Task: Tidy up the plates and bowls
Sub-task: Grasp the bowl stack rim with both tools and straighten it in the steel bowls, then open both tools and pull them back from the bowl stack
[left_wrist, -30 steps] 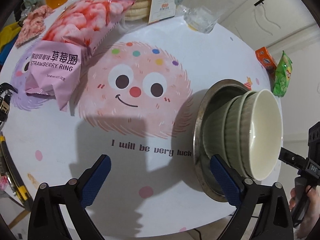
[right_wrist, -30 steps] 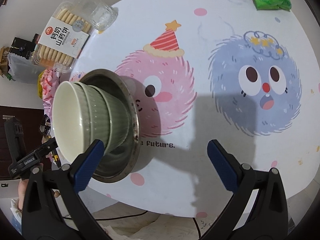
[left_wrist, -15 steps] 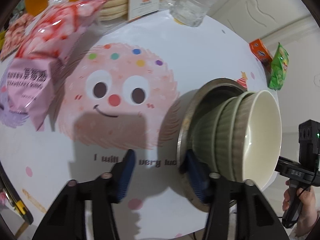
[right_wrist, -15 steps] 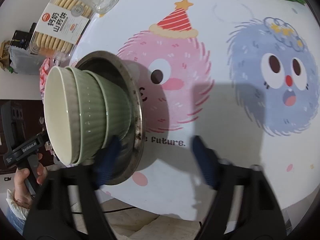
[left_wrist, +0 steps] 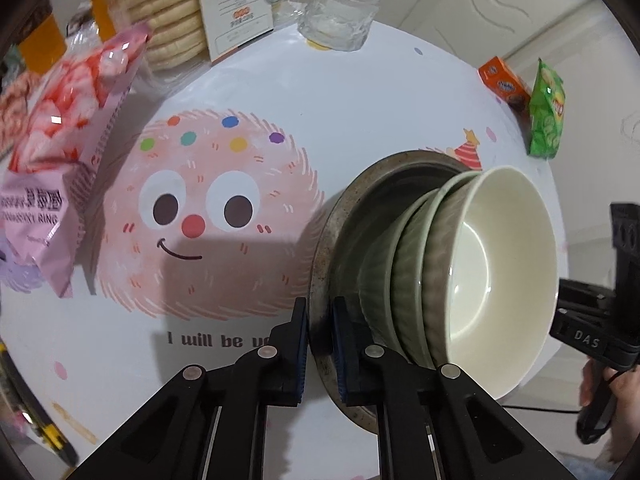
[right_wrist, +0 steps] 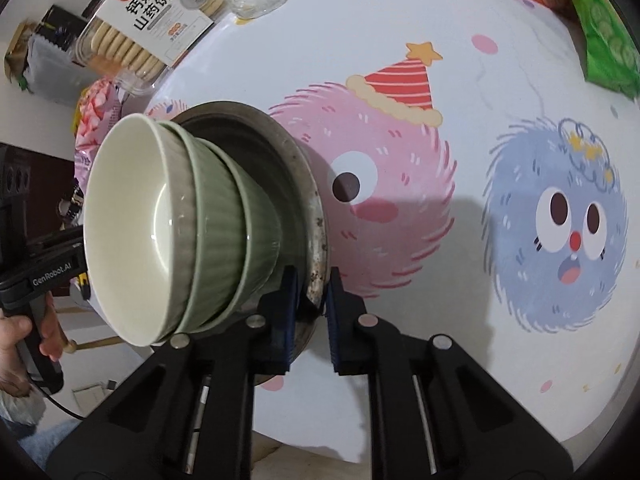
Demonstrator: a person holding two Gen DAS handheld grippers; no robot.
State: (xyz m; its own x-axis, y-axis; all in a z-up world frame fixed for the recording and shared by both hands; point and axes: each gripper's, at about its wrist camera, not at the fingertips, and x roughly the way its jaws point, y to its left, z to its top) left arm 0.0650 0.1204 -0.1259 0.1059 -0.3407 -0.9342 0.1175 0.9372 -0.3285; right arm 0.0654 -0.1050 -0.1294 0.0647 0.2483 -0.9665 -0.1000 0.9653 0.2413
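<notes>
A worn metal plate (left_wrist: 400, 168) sits on the cartoon-print table and carries a nested stack of green ribbed bowls (left_wrist: 408, 280) with cream insides. My left gripper (left_wrist: 320, 344) is shut on the plate's near rim. In the right wrist view the same plate (right_wrist: 256, 120) and bowl stack (right_wrist: 216, 208) appear at left. My right gripper (right_wrist: 312, 312) is shut on the plate's rim on the opposite side, one pad (right_wrist: 289, 304) inside the rim and one outside.
A pink strawberry ring snack bag (left_wrist: 64, 152), a biscuit box (left_wrist: 224, 4) and a clear glass (left_wrist: 336, 28) line the far left and back. An orange box (left_wrist: 504, 84) and a green chip bag (left_wrist: 546, 116) lie at the far right edge.
Both grippers moved in toward the plate and closed from wide open onto its rim, one on each side.
</notes>
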